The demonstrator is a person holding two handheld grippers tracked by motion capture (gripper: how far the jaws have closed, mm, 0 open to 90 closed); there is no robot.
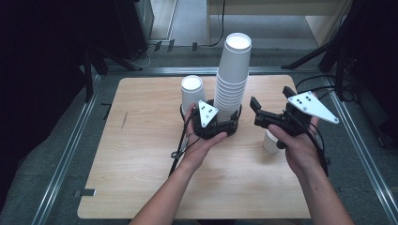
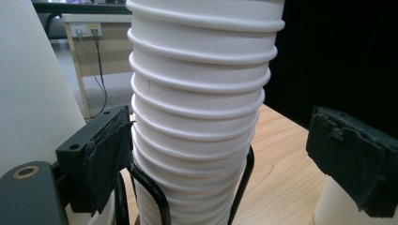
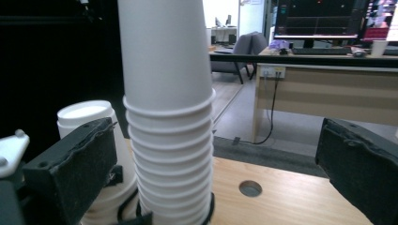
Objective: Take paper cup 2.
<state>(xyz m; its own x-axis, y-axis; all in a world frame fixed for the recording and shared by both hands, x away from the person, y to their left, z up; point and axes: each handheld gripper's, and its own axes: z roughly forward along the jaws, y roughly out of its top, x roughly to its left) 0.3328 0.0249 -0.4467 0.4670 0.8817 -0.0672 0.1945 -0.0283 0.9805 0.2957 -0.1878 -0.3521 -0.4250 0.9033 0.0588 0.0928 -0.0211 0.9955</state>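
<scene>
- A pale wooden table (image 1: 141, 178) sits on grey floor inside a metal frame, with dark equipment around it and an office desk beyond.
- A tall stack of white paper cups (image 1: 232, 79) stands upside down near the table's middle, its base inside a black wire ring. A shorter stack (image 1: 192, 93) stands just beside it, and a single cup (image 1: 271, 142) rests near the person's right hand.
- The left gripper (image 1: 220, 123) sits low at the foot of the tall stack — its jaws stand wide on either side of the ribbed rims, pads apart from the paper on both sides in the left gripper view.
- The right gripper (image 1: 268, 102) hovers to the right of the stack, jaws spread wide and holding nothing; it faces the stack from a little way off.
- The step in hand looks like steadying the stack to work a cup on or off it. To do it well, close the left pads gently — paper crushes — and keep the pull straight along the stack's axis so the tower does not lean.
</scene>
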